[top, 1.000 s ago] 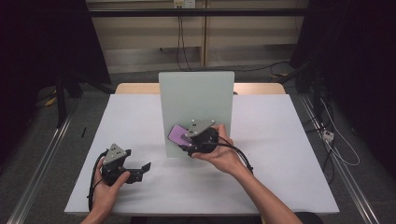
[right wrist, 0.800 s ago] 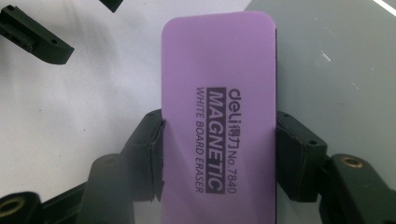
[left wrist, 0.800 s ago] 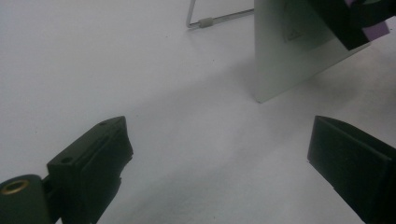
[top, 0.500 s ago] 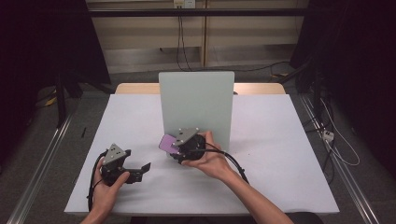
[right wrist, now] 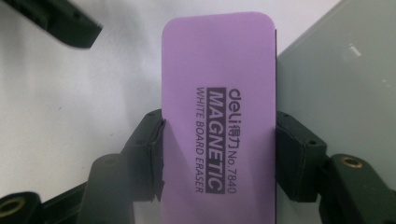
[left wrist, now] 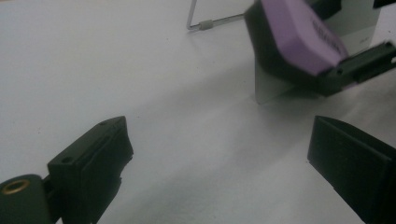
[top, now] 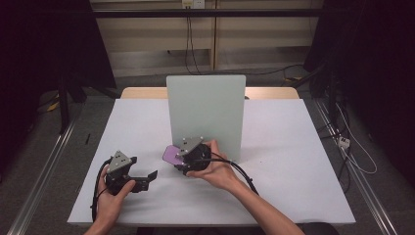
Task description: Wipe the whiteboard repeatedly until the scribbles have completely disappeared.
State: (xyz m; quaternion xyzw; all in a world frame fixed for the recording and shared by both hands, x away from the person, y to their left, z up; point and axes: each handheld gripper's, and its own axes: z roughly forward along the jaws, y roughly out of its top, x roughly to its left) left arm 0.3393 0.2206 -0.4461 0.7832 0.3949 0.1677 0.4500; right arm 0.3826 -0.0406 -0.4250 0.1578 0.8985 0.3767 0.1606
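A purple magnetic whiteboard eraser (right wrist: 218, 116) sits lengthwise between the black jaws of my right gripper (right wrist: 219, 154), which is shut on its long sides. From above, that gripper (top: 180, 159) holds the eraser (top: 169, 153) low over the white table, just left of the foot of the upright pale green board (top: 205, 112). My left gripper (top: 147, 177) rests near the table's front left, its jaws open with nothing between them. In the left gripper view my left gripper (left wrist: 219, 158) points at the eraser (left wrist: 299, 42), which hangs ahead and to the right.
The white table (top: 293, 161) has free surface right of the board and along its front edge. The board's wire stand (left wrist: 205, 22) rests on the table behind the eraser. Cables (top: 244, 174) trail from both grippers toward the person.
My right gripper has carried the eraser off the board's face, leftward and down toward the table. The left gripper has stayed where it was.
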